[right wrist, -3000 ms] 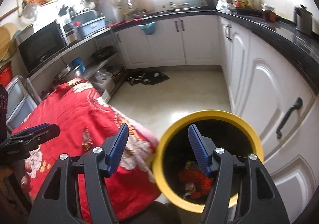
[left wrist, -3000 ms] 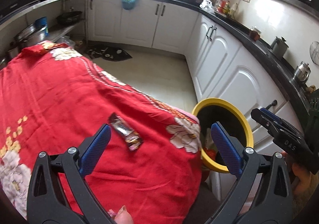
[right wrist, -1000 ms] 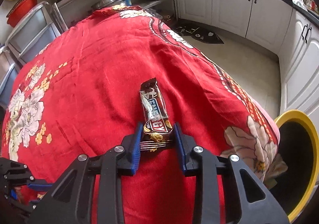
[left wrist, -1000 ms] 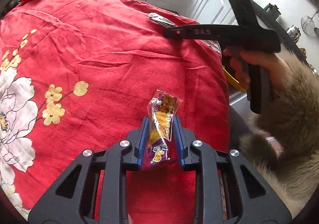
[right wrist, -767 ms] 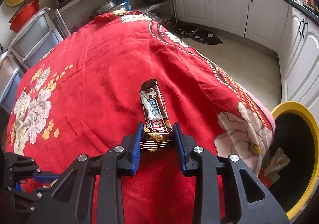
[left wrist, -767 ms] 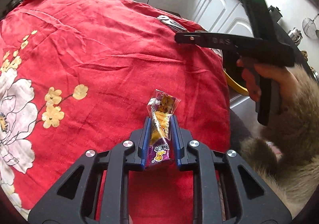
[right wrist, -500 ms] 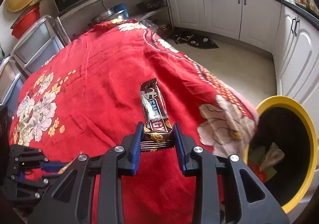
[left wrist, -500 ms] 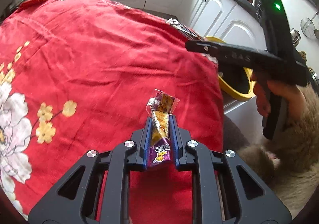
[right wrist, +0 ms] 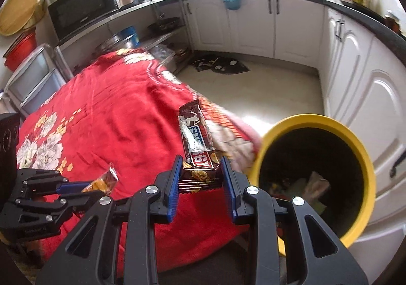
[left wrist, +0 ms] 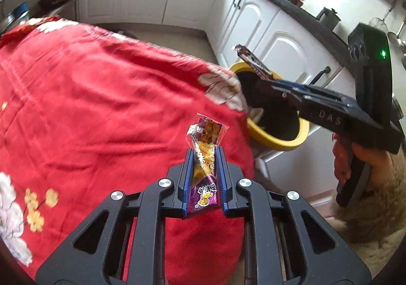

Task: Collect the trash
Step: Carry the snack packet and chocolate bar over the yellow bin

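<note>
1. Pinching a purple-and-yellow snack packet (left wrist: 204, 165), the left gripper (left wrist: 204, 158) has its blue pads pressed onto the packet's 2 sides; the crinkled clear end sticks up past the fingertips, above the red flowered cloth (left wrist: 101, 107).
2. Across in the right wrist view, the right gripper (right wrist: 200, 168) clamps the lower end of a brown chocolate bar wrapper (right wrist: 196, 137), its jaws closed on the wrapper's edges, the rest of the bar standing up and tilted slightly left.
3. Just right of that wrapper stands the yellow-rimmed bin (right wrist: 365, 155), dark inside, with crumpled scraps of trash (right wrist: 314, 183) lying at the bottom.
4. Seen from the left wrist camera, the right gripper reaches over the bin's mouth, held by a hand (left wrist: 365, 158) with a furry sleeve (left wrist: 380, 208) behind it; the bar pokes up above the rim.
5. White cabinets (right wrist: 299, 26) under a black counter (right wrist: 355, 11) ring the room beyond the bin and the cloth.
</note>
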